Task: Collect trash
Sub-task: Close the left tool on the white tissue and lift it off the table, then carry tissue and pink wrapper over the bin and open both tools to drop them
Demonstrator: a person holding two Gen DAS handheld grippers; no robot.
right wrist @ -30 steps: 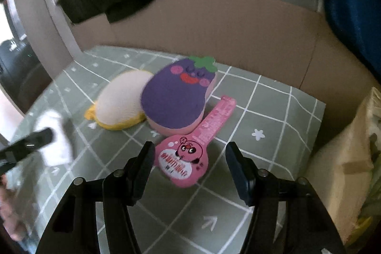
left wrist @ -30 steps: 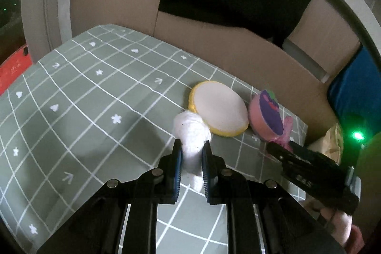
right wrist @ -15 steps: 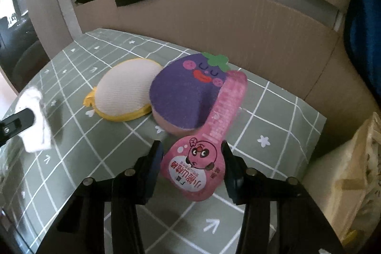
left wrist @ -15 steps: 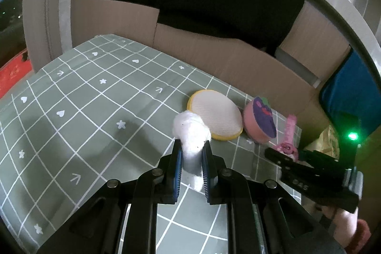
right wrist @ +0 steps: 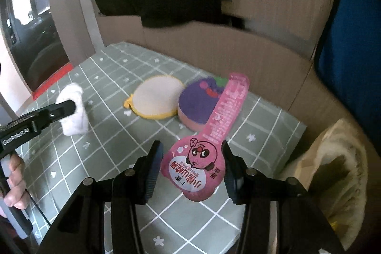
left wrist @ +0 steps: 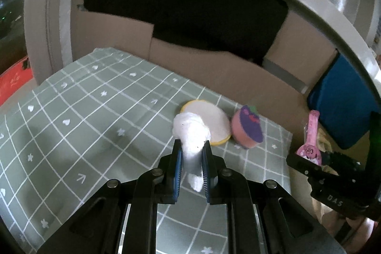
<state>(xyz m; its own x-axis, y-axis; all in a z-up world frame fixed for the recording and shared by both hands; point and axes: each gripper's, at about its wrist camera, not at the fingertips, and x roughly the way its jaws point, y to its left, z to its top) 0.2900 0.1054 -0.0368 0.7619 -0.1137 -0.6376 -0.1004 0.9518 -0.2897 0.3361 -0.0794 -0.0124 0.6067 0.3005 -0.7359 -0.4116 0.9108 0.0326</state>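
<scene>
My left gripper (left wrist: 192, 154) is shut on a crumpled white tissue (left wrist: 190, 132) and holds it above the green checked tablecloth (left wrist: 95, 116). The tissue also shows in the right wrist view (right wrist: 72, 111) at the left, in the left gripper's fingers. My right gripper (right wrist: 191, 158) is shut on a pink spoon-shaped snack wrapper (right wrist: 209, 142) with a cartoon face, lifted off the cloth. In the left wrist view the wrapper (left wrist: 309, 139) stands upright at the right, beyond the table's edge.
A yellow-rimmed white round sponge (right wrist: 157, 97) and a purple eggplant-shaped sponge (right wrist: 202, 104) lie on the cloth near the far edge. Cardboard boxes (right wrist: 214, 44) stand behind the table. A beige bag (right wrist: 333, 170) is open at the right, beside a blue object (right wrist: 352, 39).
My right gripper has closed on the pink wrapper and lifted it off the cloth toward the right. My left gripper has risen with the tissue still in it.
</scene>
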